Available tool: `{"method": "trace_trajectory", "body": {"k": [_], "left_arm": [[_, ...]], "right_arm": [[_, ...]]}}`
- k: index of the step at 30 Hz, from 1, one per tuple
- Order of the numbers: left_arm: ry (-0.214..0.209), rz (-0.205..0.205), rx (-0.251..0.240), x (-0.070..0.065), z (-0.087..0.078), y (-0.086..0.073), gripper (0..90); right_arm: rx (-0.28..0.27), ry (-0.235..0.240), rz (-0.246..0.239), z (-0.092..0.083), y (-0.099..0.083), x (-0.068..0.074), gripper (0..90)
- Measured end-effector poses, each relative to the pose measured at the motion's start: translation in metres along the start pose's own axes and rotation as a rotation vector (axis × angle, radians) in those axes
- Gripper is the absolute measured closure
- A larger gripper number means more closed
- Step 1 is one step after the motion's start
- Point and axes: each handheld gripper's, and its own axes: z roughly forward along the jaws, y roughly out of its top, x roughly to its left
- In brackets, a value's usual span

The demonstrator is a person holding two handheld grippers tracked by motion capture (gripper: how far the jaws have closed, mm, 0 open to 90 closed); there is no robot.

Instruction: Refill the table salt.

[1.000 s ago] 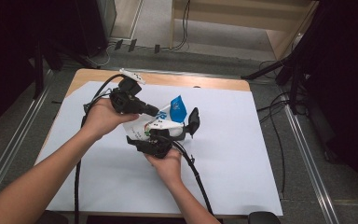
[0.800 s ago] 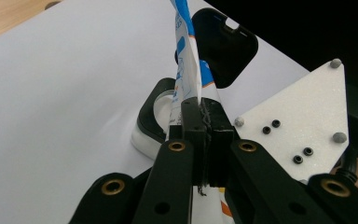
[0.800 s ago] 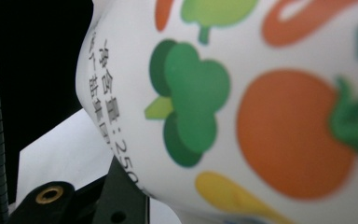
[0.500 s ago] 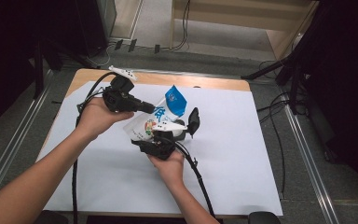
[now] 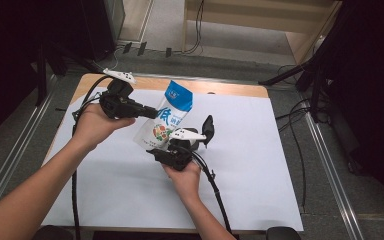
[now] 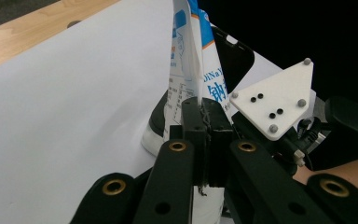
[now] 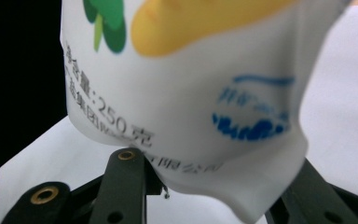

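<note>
A white plastic pouch with a blue top and printed vegetables [image 5: 167, 120] stands tilted above the middle of the counter [image 5: 280, 165], which is a wooden top covered by a white paper sheet [image 5: 260, 140]. The pouch leans with its blue top toward the far edge and its rounded white base toward the person.

The left gripper [image 5: 147, 114] comes in from the left, held level in the left hand [image 5: 92, 125]. Its 2 black jaws are pressed together on a thin side seam of the pouch; in the left gripper view [image 6: 204, 126] the seam's edge shows pinched between the closed pads, with the pouch rising straight up beyond them.

The right gripper [image 5: 180, 145] sits below the pouch, held in the right hand [image 5: 182, 175], its grey three-cornered plate [image 5: 187, 134] facing up. In the right gripper view [image 7: 205, 186] the pouch's white base [image 7: 191, 116] bulges down between the 2 jaws, which stand partway apart on either side of it. The left jaw's tip touches the base by the printed black text; the contact on the other side is hidden by the bulge, so a firm grip there cannot be told.

A black cable [image 5: 215, 195] trails from the right gripper toward the counter's near edge, and another [image 5: 74, 190] hangs from the left gripper beside the left forearm.
</note>
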Motion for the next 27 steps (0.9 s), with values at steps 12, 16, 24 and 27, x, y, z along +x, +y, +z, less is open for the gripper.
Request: {"method": "trace_trajectory", "body": {"k": [12,16,24,27], "left_arm": [[0.000,-0.005,-0.009,0.0025,-0.0031,-0.0032,90.0],[-0.004,-0.005,-0.010,0.0014,-0.0009,-0.0022,90.0],[0.026,0.002,-0.020,-0.0003,-0.0032,0.0000,90.0],[0.018,0.001,-0.021,0.0002,-0.0042,0.0013,90.0]], "right_arm": [[-0.012,-0.033,-0.091,-0.0009,0.0008,0.0061,59.4],[0.000,-0.032,-0.090,-0.0010,0.0006,0.0056,65.2],[-0.019,-0.055,-0.107,-0.0032,0.0020,0.0054,51.0],[-0.035,-0.071,-0.110,-0.0047,0.0032,0.0053,47.6]]}}
